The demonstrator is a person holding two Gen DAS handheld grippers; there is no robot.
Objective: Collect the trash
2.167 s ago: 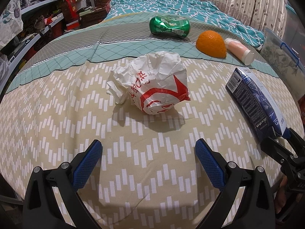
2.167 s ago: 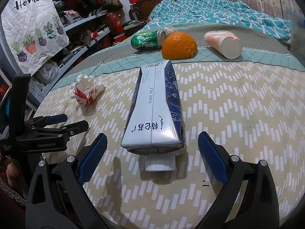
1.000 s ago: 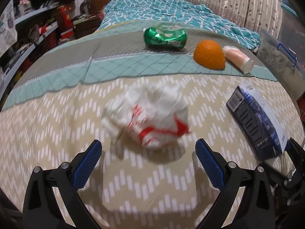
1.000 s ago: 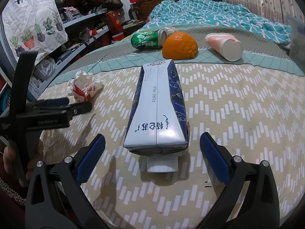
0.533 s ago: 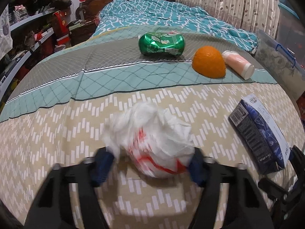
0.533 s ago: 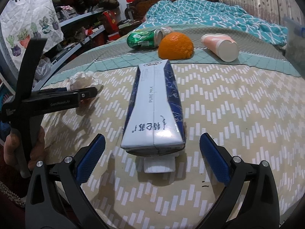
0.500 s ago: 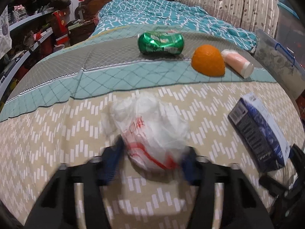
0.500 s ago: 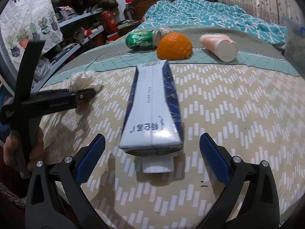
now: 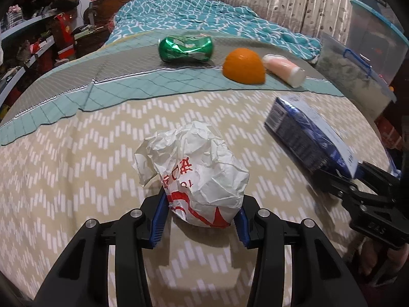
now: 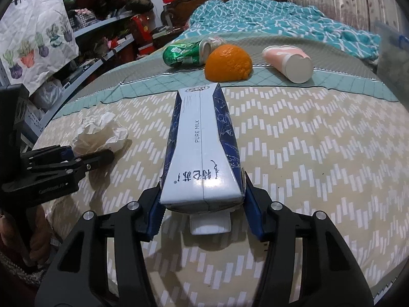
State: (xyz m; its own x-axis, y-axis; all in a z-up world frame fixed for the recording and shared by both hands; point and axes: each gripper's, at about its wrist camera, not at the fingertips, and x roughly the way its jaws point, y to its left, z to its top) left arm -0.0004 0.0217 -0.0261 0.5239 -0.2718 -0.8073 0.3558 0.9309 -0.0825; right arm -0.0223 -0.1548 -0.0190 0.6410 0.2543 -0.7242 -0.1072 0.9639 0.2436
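Note:
My left gripper (image 9: 199, 217) is shut on a crumpled white paper wrapper with red print (image 9: 196, 171), which rests on the bed cover. My right gripper (image 10: 203, 212) is shut on the near end of a blue and white milk carton (image 10: 202, 148) lying lengthwise on the cover. The carton also shows in the left wrist view (image 9: 309, 138), and the wrapper in the right wrist view (image 10: 99, 133). Farther back lie a dented green can (image 9: 185, 48), an orange half (image 9: 244, 65) and a pink cup on its side (image 9: 283, 70).
The objects lie on a beige zigzag cover (image 9: 76, 153) with a teal band behind. A teal quilt (image 9: 194, 15) and a wooden headboard are at the back. Cluttered shelves (image 10: 97, 33) stand at the left. A clear storage bin (image 9: 358, 58) stands at the right.
Both grippers were open. The left one moved forward and closed on the wrapper. The right one closed on the milk carton's near end.

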